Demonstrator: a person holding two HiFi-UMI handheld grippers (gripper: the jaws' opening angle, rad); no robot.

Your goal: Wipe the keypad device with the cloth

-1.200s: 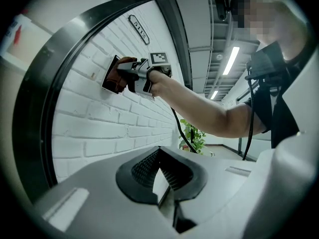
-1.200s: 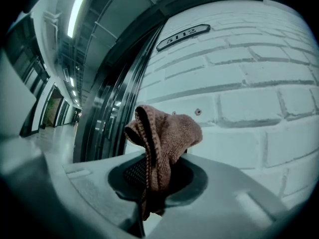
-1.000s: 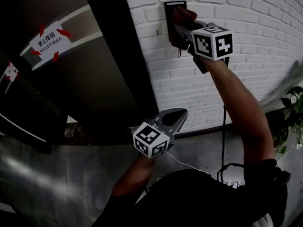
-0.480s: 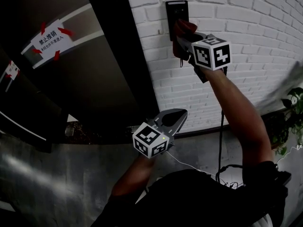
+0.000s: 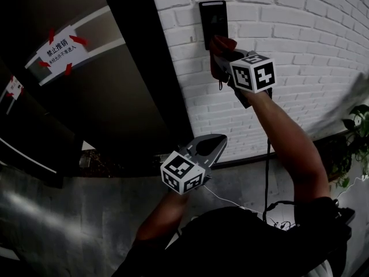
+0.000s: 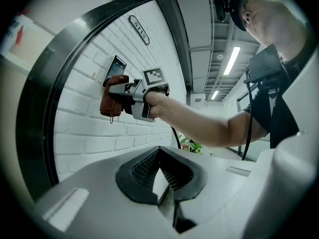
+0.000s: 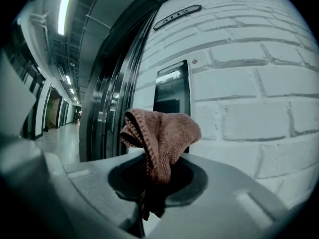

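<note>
Your right gripper (image 7: pixel 157 178): clamped on the brown cloth (image 7: pixel 162 131), at the keypad device's (image 5: pixel 213 17) lower edge.
Your left gripper (image 6: pixel 162 178): jaws together, empty, well below the keypad device.

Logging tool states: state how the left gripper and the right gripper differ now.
The right gripper is shut on the cloth; the left gripper is shut on nothing. The right gripper is raised to the keypad device on the brick wall; the left gripper hangs low, off the wall. Both carry a marker cube.
</note>
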